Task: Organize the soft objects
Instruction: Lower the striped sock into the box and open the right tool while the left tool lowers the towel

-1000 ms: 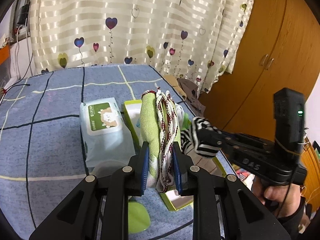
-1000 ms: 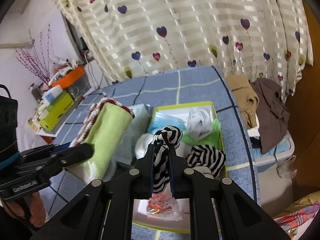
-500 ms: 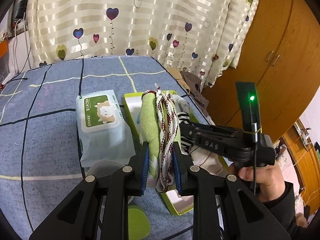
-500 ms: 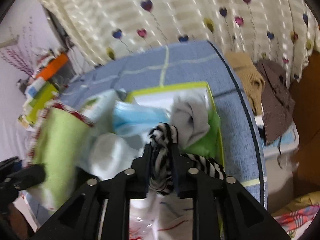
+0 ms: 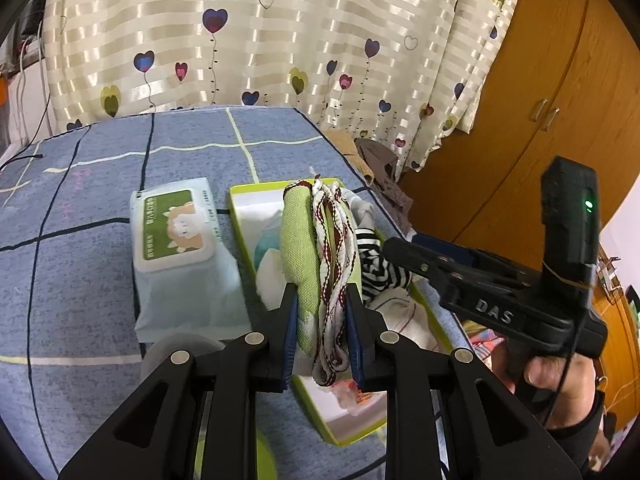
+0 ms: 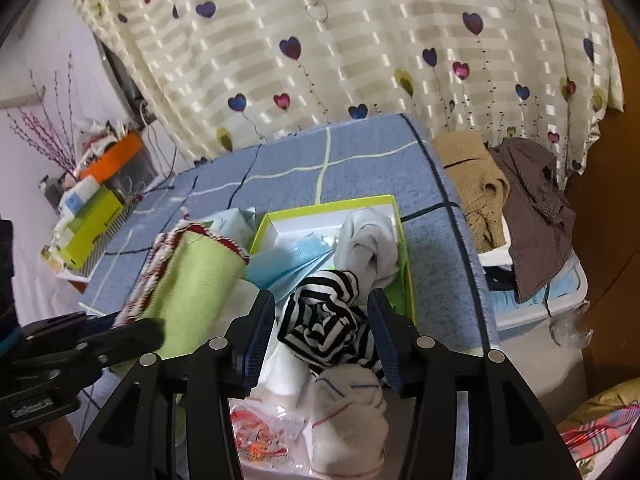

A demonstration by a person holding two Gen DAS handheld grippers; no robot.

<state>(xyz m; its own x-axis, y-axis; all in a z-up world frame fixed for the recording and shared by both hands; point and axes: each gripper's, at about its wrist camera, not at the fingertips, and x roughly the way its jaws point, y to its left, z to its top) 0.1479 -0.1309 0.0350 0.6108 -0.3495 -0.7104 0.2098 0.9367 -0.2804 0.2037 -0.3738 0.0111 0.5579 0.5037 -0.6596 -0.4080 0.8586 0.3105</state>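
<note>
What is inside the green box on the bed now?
Inside the green box lie a black-and-white striped cloth, a grey-white cloth, light blue folded fabric, white socks and a plastic packet. These cover most of the box floor.

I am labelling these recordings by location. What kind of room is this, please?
Most likely a bedroom at home. A blue checked cover lies over a wide flat surface, probably a bed; a heart-print curtain hangs behind it; wooden wardrobe doors stand to one side, with a heap of clothes beside the bed.
</note>
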